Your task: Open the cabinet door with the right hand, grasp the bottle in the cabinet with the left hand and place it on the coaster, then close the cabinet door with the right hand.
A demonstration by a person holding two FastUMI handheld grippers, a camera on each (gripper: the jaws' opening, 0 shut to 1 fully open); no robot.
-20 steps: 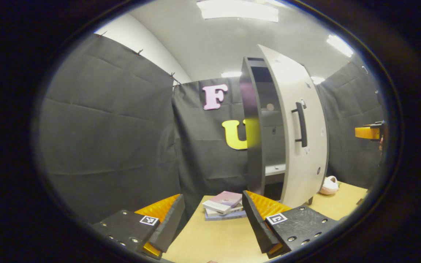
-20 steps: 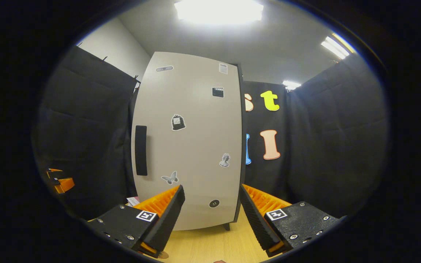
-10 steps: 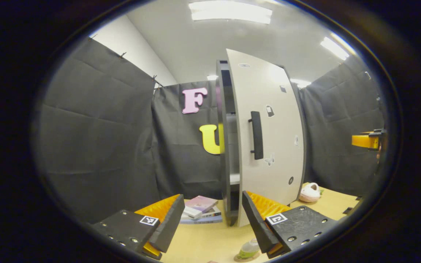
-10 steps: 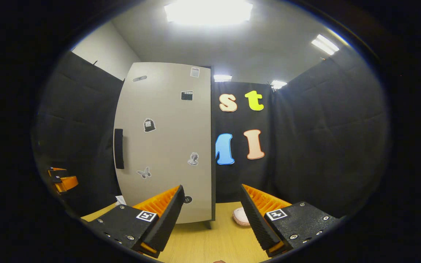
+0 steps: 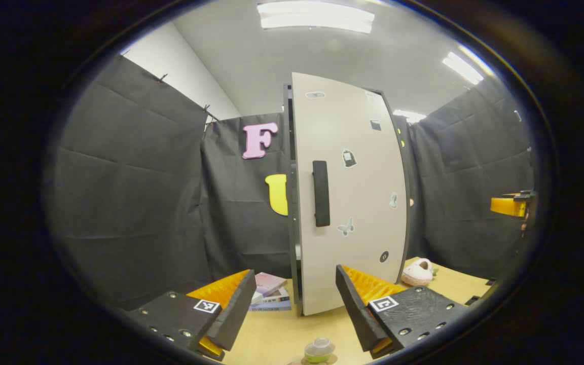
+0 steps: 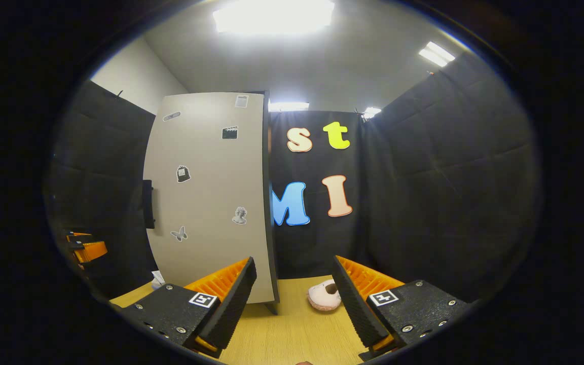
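While my left tongs (image 5: 292,309) hang spread and empty, I see the bottle (image 5: 318,350) standing on the tabletop (image 5: 277,334) just in front of the cabinet, on what may be the coaster, though its base is cut off. Behind it the cabinet door (image 5: 348,192) sits almost closed, a thin gap left at the handle (image 5: 321,193) side. Left of the cabinet lie stacked books (image 5: 270,298), right of it a pink plush slipper (image 6: 324,296), and my right tongs (image 6: 294,304) are spread wide, gripping nothing.
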